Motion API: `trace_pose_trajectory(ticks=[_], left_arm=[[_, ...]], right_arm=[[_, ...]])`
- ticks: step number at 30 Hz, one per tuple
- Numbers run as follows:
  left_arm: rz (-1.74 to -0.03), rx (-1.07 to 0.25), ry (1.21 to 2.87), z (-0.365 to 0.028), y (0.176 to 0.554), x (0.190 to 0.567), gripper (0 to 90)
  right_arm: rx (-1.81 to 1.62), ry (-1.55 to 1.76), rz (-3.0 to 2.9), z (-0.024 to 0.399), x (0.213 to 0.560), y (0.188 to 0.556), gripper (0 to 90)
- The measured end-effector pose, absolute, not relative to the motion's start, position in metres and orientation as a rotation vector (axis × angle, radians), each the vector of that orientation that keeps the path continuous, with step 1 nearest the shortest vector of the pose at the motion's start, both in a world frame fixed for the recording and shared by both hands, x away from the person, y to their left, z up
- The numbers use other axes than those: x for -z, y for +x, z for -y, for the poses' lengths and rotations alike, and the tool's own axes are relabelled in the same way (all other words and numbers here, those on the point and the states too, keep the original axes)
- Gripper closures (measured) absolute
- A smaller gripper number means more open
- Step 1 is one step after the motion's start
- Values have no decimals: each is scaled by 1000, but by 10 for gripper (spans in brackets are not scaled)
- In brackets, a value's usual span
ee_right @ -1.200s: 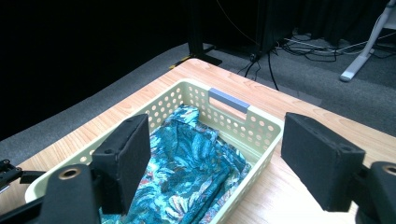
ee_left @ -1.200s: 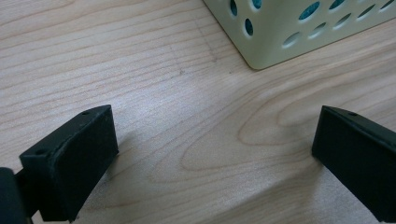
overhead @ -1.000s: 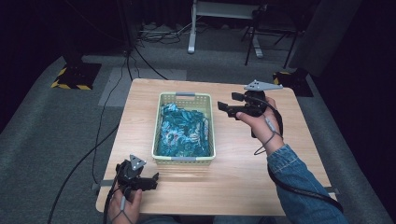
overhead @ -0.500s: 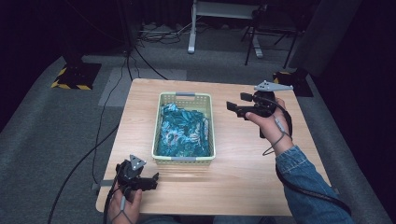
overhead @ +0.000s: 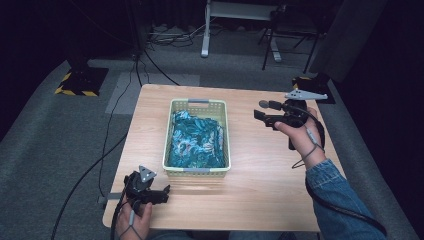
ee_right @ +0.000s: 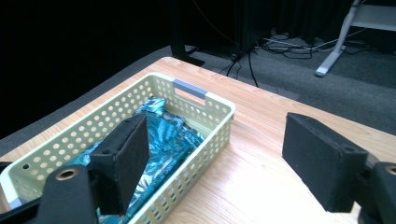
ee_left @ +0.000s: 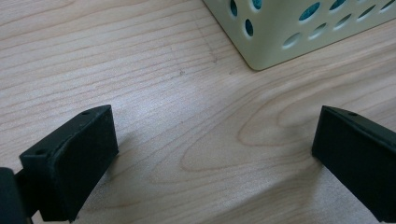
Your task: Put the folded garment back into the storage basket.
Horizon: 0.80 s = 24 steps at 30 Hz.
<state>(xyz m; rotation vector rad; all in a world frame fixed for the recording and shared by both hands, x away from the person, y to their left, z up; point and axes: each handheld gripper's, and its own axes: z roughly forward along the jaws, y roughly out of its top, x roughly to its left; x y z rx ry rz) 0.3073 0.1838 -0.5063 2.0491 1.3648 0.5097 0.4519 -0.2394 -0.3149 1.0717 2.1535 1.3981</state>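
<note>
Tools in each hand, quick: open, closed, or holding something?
Left tool: open, holding nothing, above bare table.
Right tool: open, holding nothing, beside the basket.

A light wooden table [overhead: 260, 195] stands on grey carpet [overhead: 50, 150] in a dark room. Black cables [overhead: 150, 60] trail across the floor beyond the table's far edge. To the far left lies a black base with a yellow-and-black hazard-striped edge [overhead: 75, 90]. Behind the table stands a white metal stand leg [overhead: 206, 30], and just right of it the thin dark legs of a frame [overhead: 272, 45].
</note>
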Motion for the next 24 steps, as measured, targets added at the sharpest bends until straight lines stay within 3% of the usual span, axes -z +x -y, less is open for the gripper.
trace_pose_trajectory(ticks=[24], left_arm=[[-1361,-508,2054,-183,309,506,3]], right_arm=[[-1360,1105,-2116,285,323,444,220]])
